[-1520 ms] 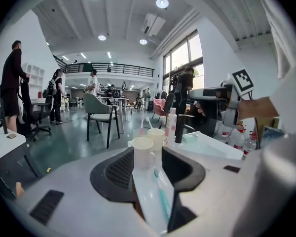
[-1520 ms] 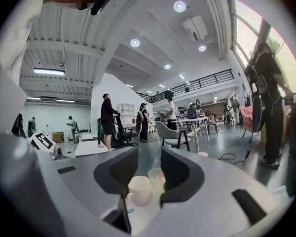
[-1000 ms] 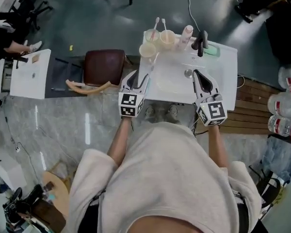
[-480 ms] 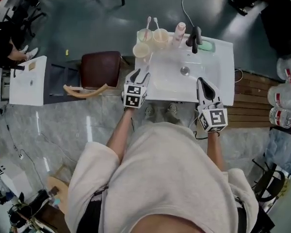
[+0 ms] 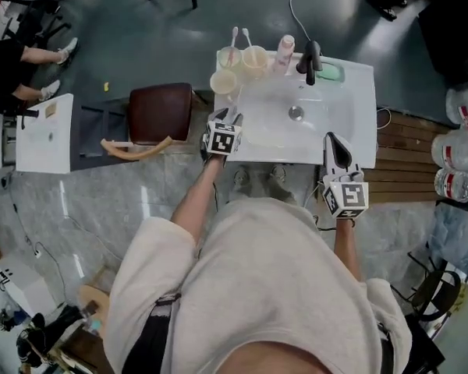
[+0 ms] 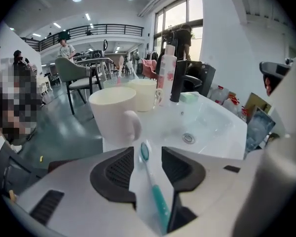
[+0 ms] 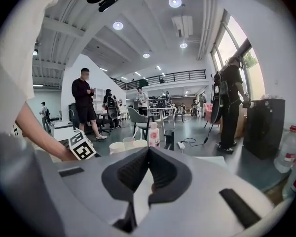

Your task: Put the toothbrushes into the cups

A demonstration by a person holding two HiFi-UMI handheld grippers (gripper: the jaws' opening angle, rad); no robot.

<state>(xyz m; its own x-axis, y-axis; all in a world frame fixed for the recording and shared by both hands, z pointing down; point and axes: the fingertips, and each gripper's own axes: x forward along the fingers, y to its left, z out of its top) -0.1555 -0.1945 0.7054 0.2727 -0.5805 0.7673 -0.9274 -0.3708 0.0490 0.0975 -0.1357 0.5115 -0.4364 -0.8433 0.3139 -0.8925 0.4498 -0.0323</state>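
Note:
A teal toothbrush [image 6: 158, 196] lies on the white sink's [image 5: 351, 107] front left ledge, between the spread jaws of my left gripper [image 6: 147, 151], whose pads do not touch it. A cream mug [image 6: 113, 115] stands just ahead of that gripper [image 5: 227, 117]. Behind the mug [image 5: 223, 82] stand two more cups [image 5: 255, 55], each with a toothbrush [image 5: 234, 37] upright in it. My right gripper [image 5: 334, 140] hovers at the sink's front right edge, shut and empty. In its own view the right gripper [image 7: 148, 149] has its jaws pressed together.
A black faucet [image 5: 312, 57], a pink bottle [image 5: 284, 51] and a green soap dish [image 5: 332, 72] line the sink's back edge. A brown stool [image 5: 161, 109] stands left of the sink. Water bottles [image 5: 456, 170] sit on the floor at the right. People stand in the room beyond.
My left gripper has come down and forward to the sink's front left corner, over the teal toothbrush. The right gripper has drawn back from the basin to its front right edge.

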